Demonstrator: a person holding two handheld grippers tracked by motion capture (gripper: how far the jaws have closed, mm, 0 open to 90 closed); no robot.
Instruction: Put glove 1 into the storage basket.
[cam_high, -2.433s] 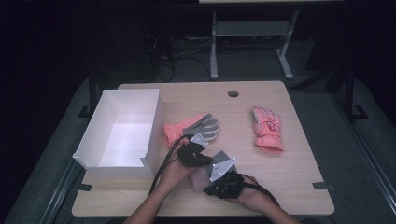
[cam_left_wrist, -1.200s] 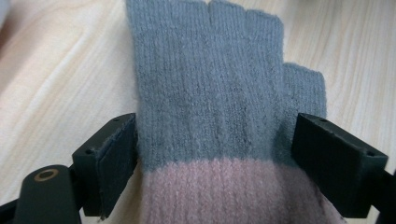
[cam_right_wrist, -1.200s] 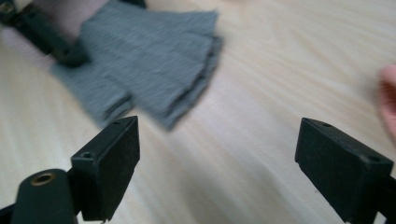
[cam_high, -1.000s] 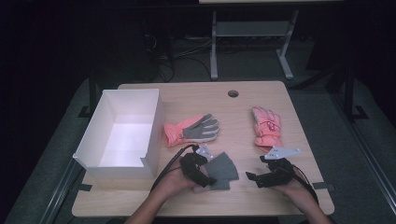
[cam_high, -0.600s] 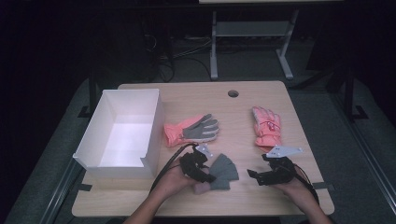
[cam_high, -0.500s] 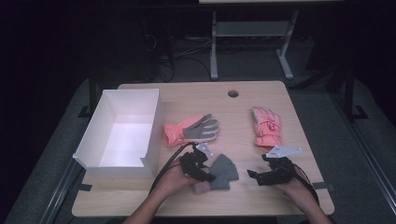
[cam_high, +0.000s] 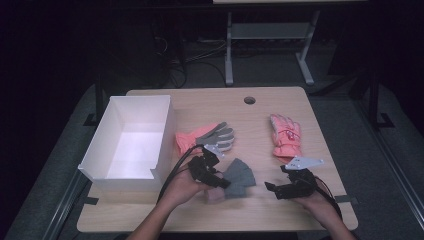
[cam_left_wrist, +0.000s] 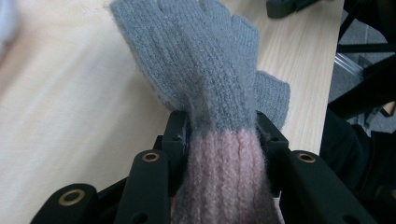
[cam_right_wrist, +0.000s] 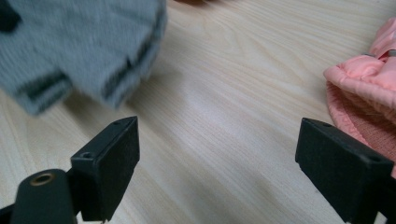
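A grey knit glove (cam_high: 241, 175) with a pink cuff is pinched at the cuff by my left gripper (cam_high: 220, 183). Its jaws have just been closing and now press on both sides of the cuff. In the left gripper view the grey knit glove (cam_left_wrist: 201, 60) hangs forward from my left gripper (cam_left_wrist: 223, 128), a little above the tabletop. My right gripper (cam_high: 272, 189) rests low at the front right with its jaws wide apart and nothing between them. In the right gripper view my right gripper (cam_right_wrist: 217, 140) faces bare wood, with the grey glove (cam_right_wrist: 79, 42) blurred at the upper left.
A white open box (cam_high: 165, 132) stands at the left of the wooden table (cam_high: 280, 220). A coral and grey glove (cam_high: 210, 137) lies mid-table behind my left hand. A pink padded glove (cam_high: 286, 136) lies at the right, close beyond the right gripper, and appears as the pink padded glove (cam_right_wrist: 369, 84).
The right gripper drew away from the centre to the front right. The left gripper closed on the glove's cuff and has raised it slightly. The right hand has since stayed still.
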